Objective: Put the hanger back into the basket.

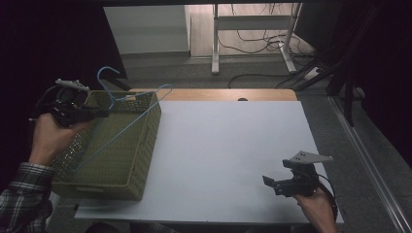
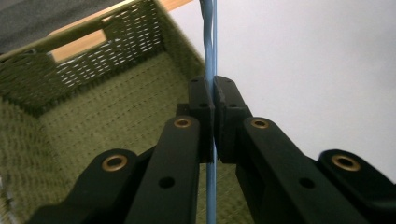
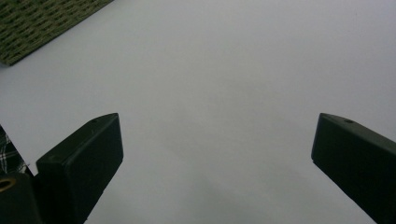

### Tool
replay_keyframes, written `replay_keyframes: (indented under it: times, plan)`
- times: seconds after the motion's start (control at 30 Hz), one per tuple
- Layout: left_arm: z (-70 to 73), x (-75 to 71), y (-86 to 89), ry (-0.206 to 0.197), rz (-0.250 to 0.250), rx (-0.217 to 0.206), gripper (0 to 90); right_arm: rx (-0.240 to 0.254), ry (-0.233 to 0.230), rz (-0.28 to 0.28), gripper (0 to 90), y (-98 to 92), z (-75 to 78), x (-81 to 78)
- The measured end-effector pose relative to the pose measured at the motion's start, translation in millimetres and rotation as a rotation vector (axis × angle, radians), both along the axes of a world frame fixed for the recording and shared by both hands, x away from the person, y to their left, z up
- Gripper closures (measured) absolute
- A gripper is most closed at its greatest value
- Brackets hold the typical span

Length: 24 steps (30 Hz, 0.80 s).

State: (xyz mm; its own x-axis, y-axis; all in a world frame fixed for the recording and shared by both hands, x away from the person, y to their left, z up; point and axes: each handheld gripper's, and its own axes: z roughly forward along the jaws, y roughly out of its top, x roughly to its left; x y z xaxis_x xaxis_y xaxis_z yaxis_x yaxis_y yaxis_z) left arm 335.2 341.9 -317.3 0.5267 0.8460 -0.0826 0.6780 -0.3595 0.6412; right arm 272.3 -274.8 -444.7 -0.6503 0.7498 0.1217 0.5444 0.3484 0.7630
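Between the left claw's (image 2: 214, 122) clamped jaws runs a thin, light, springy hanger (image 2: 210, 42) wire, above the basket (image 2: 93, 116); right claw (image 3: 215, 158) gapes empty.

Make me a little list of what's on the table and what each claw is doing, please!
table: white top, wooden strip along the far edge
basket: green woven basket on the table's left side
hanger: thin blue wire hanger, tilted over the basket, hook toward the far side
left claw: left claw shut on the hanger's wire, above the basket
right claw: right claw open, holding nothing, over bare table near the right front corner
hands: one hand holds each claw; checked sleeve on the left arm
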Motion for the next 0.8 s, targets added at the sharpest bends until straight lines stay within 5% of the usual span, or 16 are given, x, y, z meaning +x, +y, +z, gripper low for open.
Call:
replay_keyframes:
  times: [0.37,0.8]
  plan:
    - [-25.2,1.0,42.9,-0.002,0.053,0.02,87.9,-0.025,0.009,0.0,1.8,-0.6,-4.4,1.8]
    - [-70.7,9.1,59.2,0.044,0.079,0.019,87.9,-0.042,0.013,0.006,1.8,0.5,-7.2,2.5]
